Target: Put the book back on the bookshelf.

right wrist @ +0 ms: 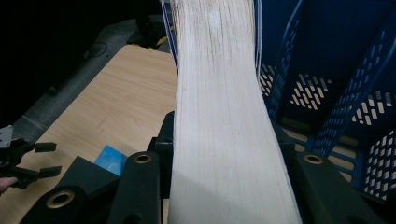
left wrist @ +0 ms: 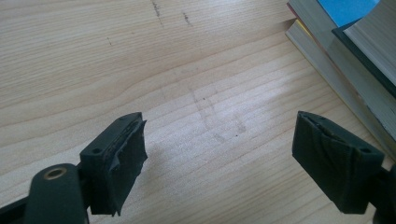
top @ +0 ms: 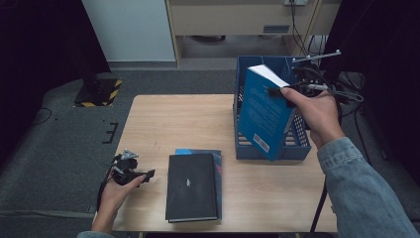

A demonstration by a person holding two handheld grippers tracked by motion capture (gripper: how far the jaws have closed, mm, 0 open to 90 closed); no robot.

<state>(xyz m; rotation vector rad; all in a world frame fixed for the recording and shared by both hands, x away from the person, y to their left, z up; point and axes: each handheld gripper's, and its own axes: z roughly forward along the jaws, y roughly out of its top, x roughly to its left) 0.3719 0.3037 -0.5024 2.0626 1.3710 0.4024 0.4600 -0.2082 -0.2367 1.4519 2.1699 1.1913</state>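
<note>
A pale wooden table (top: 163, 124) stands on grey carpet. At its far right corner the right gripper (top: 277, 91) is clamped on the page edge of a blue book (top: 262, 114), held tilted over the blue crate (top: 297, 141). The book looks stiff, fairly heavy and smooth-covered, best pinched mid-edge; the left gripper (left wrist: 219, 149) hangs open and empty near the front left corner, beside the stacked books (top: 193, 186).

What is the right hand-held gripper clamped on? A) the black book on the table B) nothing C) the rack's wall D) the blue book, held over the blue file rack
D: the right hand-held gripper is shut on the blue book, its page edge running up between the jaws, tilted over the blue file rack.
</note>
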